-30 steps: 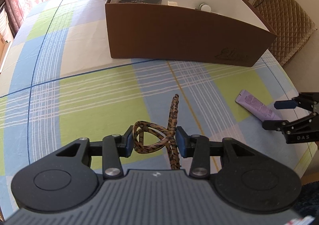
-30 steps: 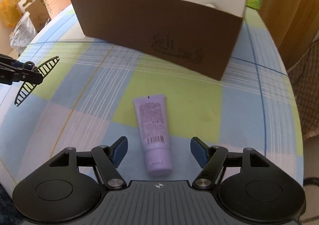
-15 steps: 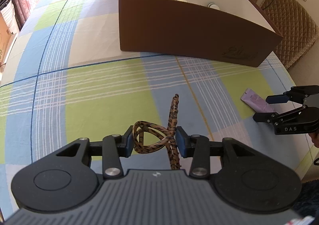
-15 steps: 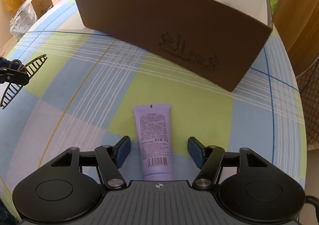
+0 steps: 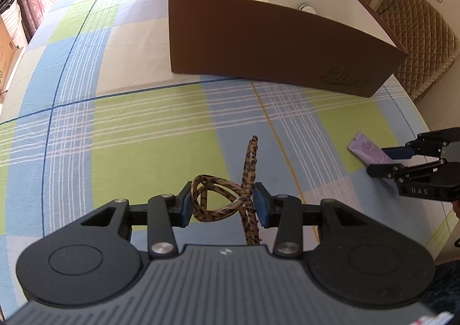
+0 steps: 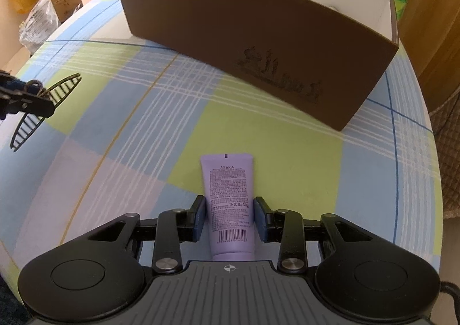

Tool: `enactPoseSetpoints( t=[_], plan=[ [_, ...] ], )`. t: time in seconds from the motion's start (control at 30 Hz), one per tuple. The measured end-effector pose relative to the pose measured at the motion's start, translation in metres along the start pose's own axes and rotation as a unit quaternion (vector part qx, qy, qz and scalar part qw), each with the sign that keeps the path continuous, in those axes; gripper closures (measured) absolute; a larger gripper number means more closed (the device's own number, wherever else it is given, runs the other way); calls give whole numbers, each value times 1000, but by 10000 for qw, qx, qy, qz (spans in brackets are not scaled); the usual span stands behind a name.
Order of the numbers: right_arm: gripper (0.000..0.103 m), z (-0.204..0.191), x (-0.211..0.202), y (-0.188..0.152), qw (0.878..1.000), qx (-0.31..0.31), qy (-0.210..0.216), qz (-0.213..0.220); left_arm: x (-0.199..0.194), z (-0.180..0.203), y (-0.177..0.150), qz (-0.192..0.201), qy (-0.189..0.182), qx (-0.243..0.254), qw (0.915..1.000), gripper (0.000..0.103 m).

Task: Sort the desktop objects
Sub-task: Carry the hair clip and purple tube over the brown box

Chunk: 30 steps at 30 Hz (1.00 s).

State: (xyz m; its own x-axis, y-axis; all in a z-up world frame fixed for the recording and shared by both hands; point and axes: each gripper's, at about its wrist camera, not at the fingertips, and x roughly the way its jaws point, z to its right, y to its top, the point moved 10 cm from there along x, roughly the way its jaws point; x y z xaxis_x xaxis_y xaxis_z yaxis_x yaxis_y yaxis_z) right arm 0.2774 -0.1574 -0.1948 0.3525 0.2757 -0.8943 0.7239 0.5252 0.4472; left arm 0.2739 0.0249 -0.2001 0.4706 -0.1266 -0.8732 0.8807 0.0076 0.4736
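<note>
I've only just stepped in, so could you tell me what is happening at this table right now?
A person is sorting things on a checked tablecloth with a handheld gripper in each hand. The left gripper is shut on a leopard-print hair claw, held above the cloth. The right gripper has its fingers either side of a purple tube lying on the cloth; whether they are pressing it cannot be told. A brown box stands open beyond, with a few items inside.

Both wrist cameras are sitting low and close over the checked desk (image 5: 149,129), each looking forward along its fingers toward the brown box (image 5: 258,46). Both are sharing the box (image 6: 258,37), and each is catching the other gripper at its edge.
</note>
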Motion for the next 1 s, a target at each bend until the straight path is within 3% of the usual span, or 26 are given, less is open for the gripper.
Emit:
enactPoseSetpoints(
  t=[0.3, 1.0],
  plan=[
    [70, -5, -15, -7, 9993, 269, 270, -2, 1, 2, 2, 5, -16, 19, 10000, 66],
    [71, 4, -67, 34, 9931, 639, 431, 888, -10, 10, 25, 262, -137, 218, 9993, 66]
  ],
)
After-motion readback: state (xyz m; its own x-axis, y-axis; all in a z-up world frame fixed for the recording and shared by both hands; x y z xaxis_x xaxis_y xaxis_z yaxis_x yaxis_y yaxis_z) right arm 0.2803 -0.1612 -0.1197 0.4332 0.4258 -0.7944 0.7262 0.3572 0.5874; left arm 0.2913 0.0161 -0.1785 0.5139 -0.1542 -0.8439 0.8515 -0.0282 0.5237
